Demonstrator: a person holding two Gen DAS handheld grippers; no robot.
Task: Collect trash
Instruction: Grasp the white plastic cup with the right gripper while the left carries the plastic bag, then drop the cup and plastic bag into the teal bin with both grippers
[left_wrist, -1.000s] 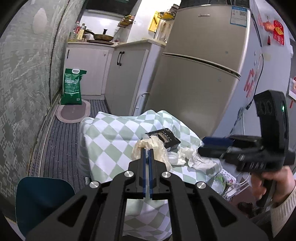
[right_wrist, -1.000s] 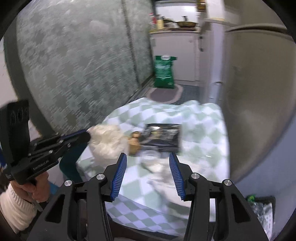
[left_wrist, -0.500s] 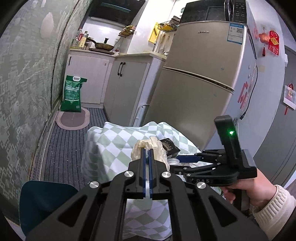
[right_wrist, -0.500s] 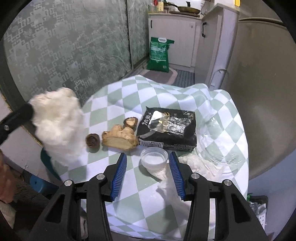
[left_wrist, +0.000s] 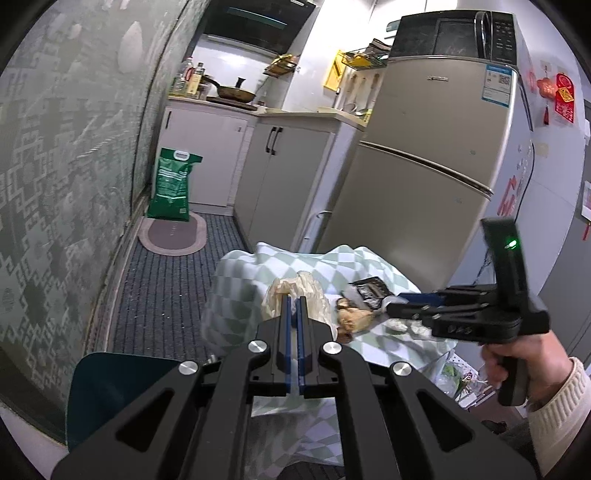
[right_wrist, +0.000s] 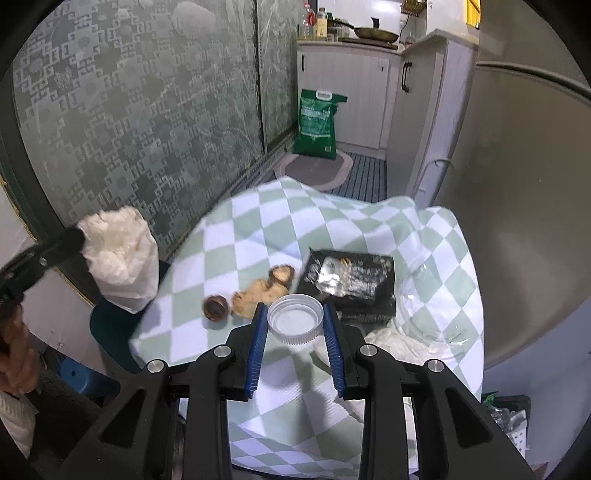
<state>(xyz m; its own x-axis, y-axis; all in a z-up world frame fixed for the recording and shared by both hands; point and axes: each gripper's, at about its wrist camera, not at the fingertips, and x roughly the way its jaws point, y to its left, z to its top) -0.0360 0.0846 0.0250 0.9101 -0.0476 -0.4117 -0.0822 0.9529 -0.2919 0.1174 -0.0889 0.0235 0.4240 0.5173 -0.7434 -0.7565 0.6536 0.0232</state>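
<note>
Trash is spread over a small table draped in a green-and-white checked cloth (right_wrist: 258, 236). A crumpled white tissue wad (right_wrist: 120, 267) is clamped between the closed fingers of the left gripper (left_wrist: 294, 301) and is held up in the air beside the table's left edge, clear of the cloth. The wad has no clear long axis; it bulges past the fingertips. A white ribbed plastic lid (right_wrist: 295, 318) is seen with its open side facing up, between the blue pads of the right gripper (right_wrist: 295, 317); the jaws are spread apart, and it cannot be told whether the pads touch the lid. Just beyond the lid, a black foil wrapper (right_wrist: 351, 284) lies flat, its long axis running left to right across the cloth. To its left, a pale ginger root (right_wrist: 255, 293) is laid with its long axis slanting towards the wrapper, with a brown nut shell (right_wrist: 216, 308) near it.

Only the right wrist view shows the lid's hollow, the shell and a clear plastic dome (right_wrist: 432, 306) right of the wrapper. Only the left wrist view shows the fridge (left_wrist: 424, 192) with a microwave (left_wrist: 450, 35) on top, and the right hand (left_wrist: 524, 360) gripping its tool's handle. A green sack (right_wrist: 317, 123) by the far cabinets is shown in both.
</note>
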